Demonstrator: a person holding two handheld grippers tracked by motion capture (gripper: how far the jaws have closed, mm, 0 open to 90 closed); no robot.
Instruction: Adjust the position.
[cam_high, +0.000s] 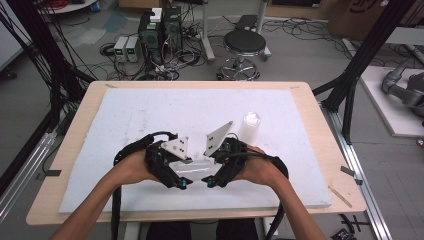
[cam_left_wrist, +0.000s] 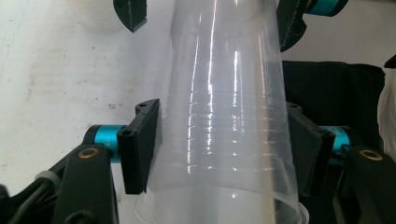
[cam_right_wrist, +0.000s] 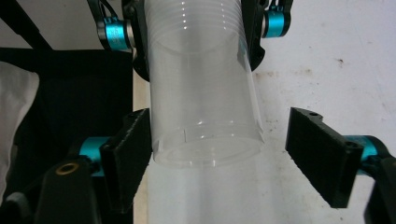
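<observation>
A clear plastic cup (cam_left_wrist: 224, 93) lies on its side, held in the air between the two grippers near the table's front middle (cam_high: 194, 171). My left gripper (cam_left_wrist: 222, 140) is shut on the cup's wide end, both pads pressed against its ribbed wall. My right gripper (cam_right_wrist: 219, 154) stands open around the cup's narrow bottom end (cam_right_wrist: 201, 93): its left pad touches the wall, while its right pad is well clear. In the high view the left gripper (cam_high: 182, 184) and right gripper (cam_high: 210, 182) point at each other, tips close together.
A stack of clear cups (cam_high: 249, 127) stands upside down just beyond the right hand, also at the left gripper view's top left (cam_left_wrist: 93, 14). A white foam board (cam_high: 150, 110) covers the wooden table (cam_high: 75, 125). A stool (cam_high: 244, 45) and computers stand on the floor behind.
</observation>
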